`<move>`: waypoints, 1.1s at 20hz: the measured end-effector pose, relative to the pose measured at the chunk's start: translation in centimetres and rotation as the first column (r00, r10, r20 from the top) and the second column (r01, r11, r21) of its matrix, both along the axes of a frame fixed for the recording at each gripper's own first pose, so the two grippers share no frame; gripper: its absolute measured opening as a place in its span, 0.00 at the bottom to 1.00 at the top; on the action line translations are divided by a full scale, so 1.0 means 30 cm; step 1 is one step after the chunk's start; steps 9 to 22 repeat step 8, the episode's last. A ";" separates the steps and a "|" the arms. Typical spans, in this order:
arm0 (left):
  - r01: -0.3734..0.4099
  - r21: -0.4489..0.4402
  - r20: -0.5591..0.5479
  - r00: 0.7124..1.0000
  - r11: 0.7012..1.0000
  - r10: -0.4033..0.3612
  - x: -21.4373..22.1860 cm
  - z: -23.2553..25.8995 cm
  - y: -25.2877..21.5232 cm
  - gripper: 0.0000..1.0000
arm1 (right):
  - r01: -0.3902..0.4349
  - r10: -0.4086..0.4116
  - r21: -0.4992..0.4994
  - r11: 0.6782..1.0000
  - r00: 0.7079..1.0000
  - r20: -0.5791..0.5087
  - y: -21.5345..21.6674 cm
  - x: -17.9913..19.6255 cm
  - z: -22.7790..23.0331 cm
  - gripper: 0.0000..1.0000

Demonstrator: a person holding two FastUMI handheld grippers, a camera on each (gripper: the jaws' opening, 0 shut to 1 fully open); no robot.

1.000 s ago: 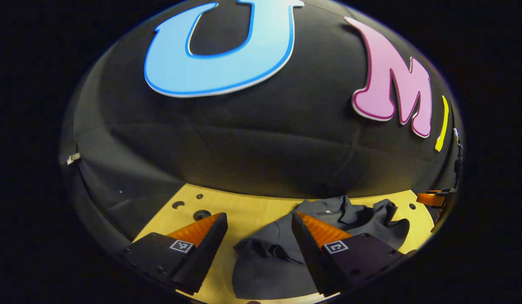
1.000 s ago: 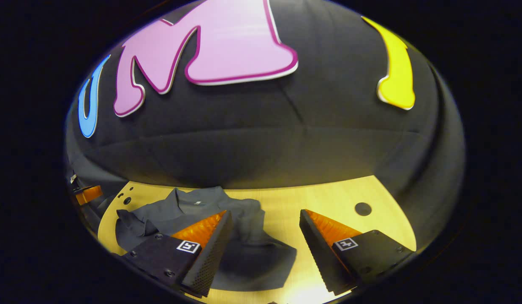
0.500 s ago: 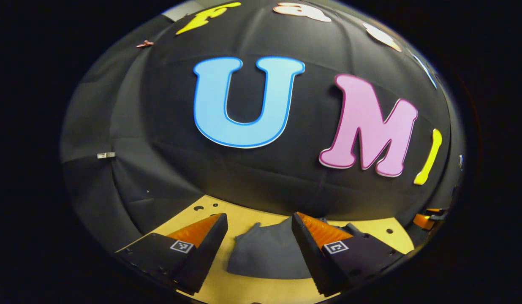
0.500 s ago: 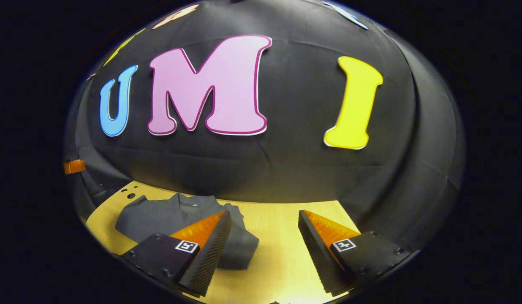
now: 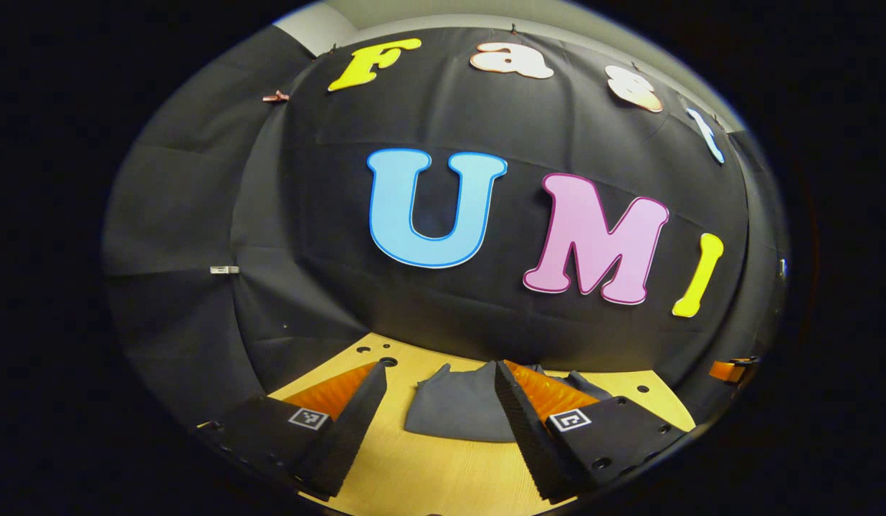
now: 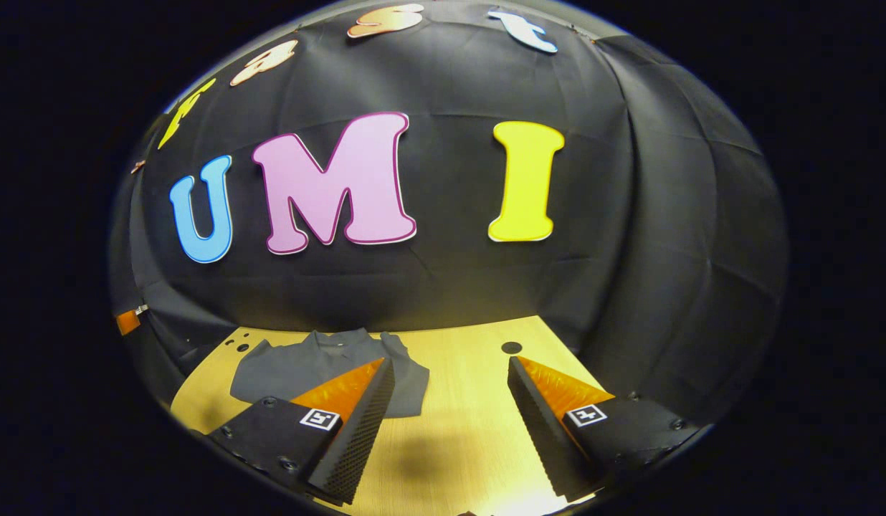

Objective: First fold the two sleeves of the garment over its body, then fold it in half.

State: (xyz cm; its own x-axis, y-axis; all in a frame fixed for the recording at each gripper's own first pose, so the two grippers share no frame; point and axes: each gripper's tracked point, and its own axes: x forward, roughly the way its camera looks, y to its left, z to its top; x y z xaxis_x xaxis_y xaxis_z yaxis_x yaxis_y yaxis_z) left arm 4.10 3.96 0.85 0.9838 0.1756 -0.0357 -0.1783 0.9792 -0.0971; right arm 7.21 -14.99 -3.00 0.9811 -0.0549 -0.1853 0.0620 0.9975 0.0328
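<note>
The garment (image 5: 457,408) lies on the table (image 5: 429,473), a dark grey folded bundle near the table's far edge, below the booth wall. In the left gripper view, the left gripper (image 5: 439,423) is released: its jaws stand wide apart above the table, nothing between them, the garment beyond the fingertips and partly behind the right-hand finger. In the right gripper view, the right gripper (image 6: 450,423) is likewise released, jaws wide apart over bare table, and the garment (image 6: 307,369) sits toward the table's far left, partly behind the left-hand finger. Its collar appears to face the wall, though folds are hard to resolve. Holes (image 6: 512,347) mark the table near its far edge.
</note>
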 end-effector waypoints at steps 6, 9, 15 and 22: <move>0.060 0.036 0.023 0.998 0.998 -0.061 -0.266 0.003 -0.047 0.96 | 0.005 -0.005 0.007 1.000 1.000 0.030 0.033 -0.286 0.028 0.98; 0.072 0.031 0.030 0.997 0.997 -0.073 -0.333 -0.007 -0.061 0.96 | -0.001 0.001 0.006 1.000 0.999 0.036 0.056 -0.375 0.019 0.98; 0.072 0.031 0.030 0.997 0.997 -0.073 -0.333 -0.007 -0.061 0.96 | -0.001 0.001 0.006 1.000 0.999 0.036 0.056 -0.375 0.019 0.98; 0.072 0.031 0.030 0.997 0.997 -0.073 -0.333 -0.007 -0.061 0.96 | -0.001 0.001 0.006 1.000 0.999 0.036 0.056 -0.375 0.019 0.98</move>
